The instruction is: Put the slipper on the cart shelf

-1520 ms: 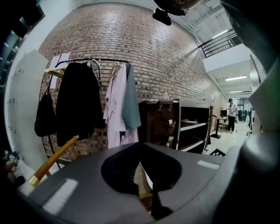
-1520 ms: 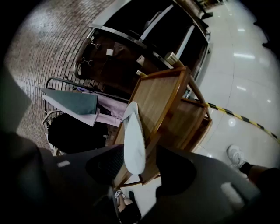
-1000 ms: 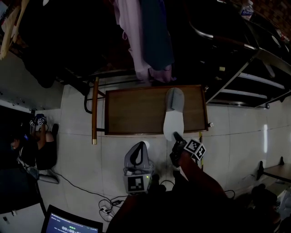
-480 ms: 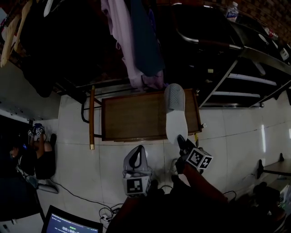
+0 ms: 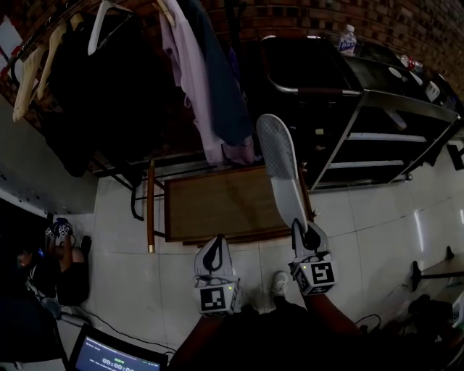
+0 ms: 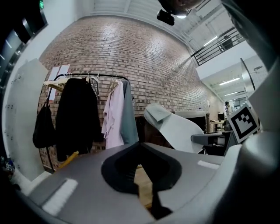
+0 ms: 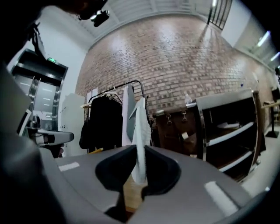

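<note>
Left of the cart [image 5: 377, 91], the slipper [image 5: 279, 167] is gripped upright in the right gripper's [image 5: 301, 230] jaws, not yet shelved; the left gripper's [image 5: 216, 243] jaws are closed, empty.

A red brick wall [image 5: 304, 14] stands ahead of both grippers. Left of the right gripper [image 5: 301, 230], a clothes rack [image 6: 100, 75] holds hanging garments [image 6: 74, 118]. Beneath the left gripper [image 5: 216, 243] lie pale floor tiles [image 5: 377, 217] and a low wooden table [image 5: 217, 206].
</note>
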Tool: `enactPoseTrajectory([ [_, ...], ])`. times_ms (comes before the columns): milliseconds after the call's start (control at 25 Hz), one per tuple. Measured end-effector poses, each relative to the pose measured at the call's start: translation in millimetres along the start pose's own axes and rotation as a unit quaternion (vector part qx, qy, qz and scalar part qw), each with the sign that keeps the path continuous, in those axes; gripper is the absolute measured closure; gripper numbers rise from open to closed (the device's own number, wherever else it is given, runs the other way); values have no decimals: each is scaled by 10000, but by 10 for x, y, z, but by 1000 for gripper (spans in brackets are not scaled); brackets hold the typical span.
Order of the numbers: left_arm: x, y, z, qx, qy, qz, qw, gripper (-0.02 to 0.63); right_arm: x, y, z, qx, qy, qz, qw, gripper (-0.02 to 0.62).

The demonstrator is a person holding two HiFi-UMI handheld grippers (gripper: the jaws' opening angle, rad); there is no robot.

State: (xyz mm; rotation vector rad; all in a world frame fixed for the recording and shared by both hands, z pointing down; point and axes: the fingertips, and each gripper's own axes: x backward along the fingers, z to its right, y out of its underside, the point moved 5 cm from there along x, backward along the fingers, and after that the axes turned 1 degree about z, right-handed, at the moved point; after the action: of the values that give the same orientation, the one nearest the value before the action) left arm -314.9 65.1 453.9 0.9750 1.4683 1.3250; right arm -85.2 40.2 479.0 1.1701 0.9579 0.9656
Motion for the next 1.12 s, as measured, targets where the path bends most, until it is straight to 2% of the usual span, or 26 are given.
enactPoseTrajectory([
  [120, 9, -110, -21, -114, 27, 147, 9998, 592, 52, -248, -118, 431, 35, 350, 9985, 552],
  [240, 58, -172, -63, -96, -14, 315, 9995, 592, 106, -340, -194, 649, 67, 476, 9967, 552],
  [400, 125, -242, -87, -149, 127, 358, 9992, 592, 185, -398, -269, 711, 166, 516, 9960, 552],
  [520, 159, -224, -129, -194, 214, 425, 9987, 592, 209, -357, -301, 575, 242, 521, 9967, 551],
  [880, 280, -124, -358, -141, 286, 597, 9977, 592, 326, -251, -476, 690, 455, 532, 9952, 551],
  [1120, 242, -91, -313, -181, 460, 666, 9966, 592, 391, -216, -368, 798, 715, 516, 9929, 549],
])
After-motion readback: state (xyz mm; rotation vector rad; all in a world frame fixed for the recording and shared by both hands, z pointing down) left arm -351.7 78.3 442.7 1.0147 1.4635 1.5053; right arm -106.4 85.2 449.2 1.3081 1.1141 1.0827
